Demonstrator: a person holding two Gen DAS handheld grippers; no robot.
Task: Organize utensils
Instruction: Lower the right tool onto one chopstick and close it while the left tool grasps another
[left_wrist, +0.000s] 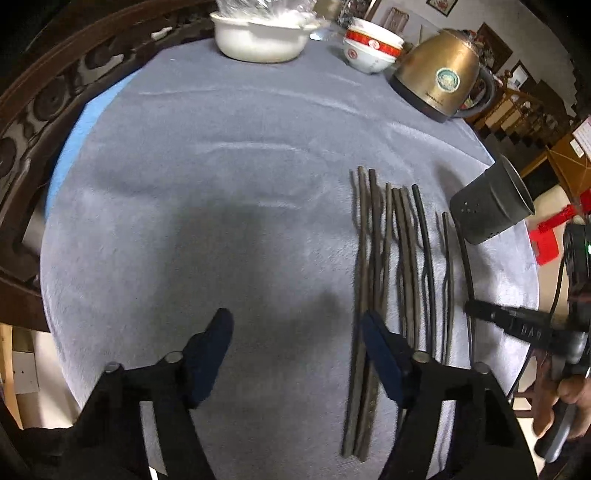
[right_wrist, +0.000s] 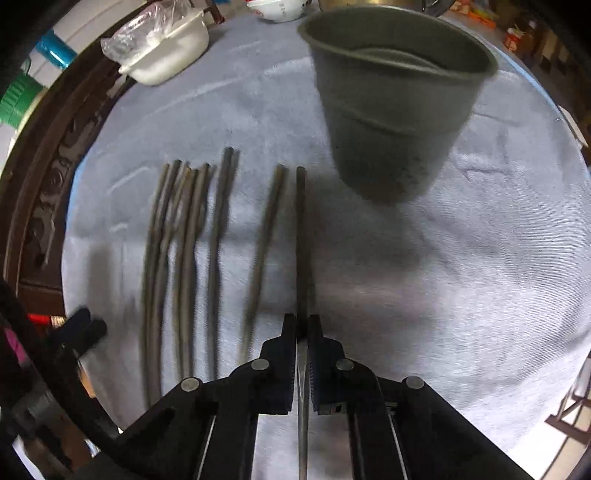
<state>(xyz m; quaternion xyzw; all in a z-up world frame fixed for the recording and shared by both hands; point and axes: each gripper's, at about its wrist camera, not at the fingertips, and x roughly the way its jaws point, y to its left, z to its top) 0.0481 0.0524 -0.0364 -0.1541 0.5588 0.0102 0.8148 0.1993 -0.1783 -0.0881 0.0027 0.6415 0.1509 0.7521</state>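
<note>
Pinching one chopstick (right_wrist: 301, 236), the right tool (right_wrist: 302, 325) holds it pointing straight ahead toward the gray cup (right_wrist: 395, 110). Other chopsticks (right_wrist: 184, 258) lie side by side on the worktop (right_wrist: 461, 277). The left tool (left_wrist: 297, 325) is spread wide, holding nothing.

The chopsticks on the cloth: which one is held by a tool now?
The chopstick farthest right in the row, nearest the grey cup. The right tool is shut on it; the others lie free.

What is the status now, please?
Right gripper shut on one chopstick. Left gripper open, empty. Other chopsticks on cloth. Holder cup ahead, nothing blocking.
</note>
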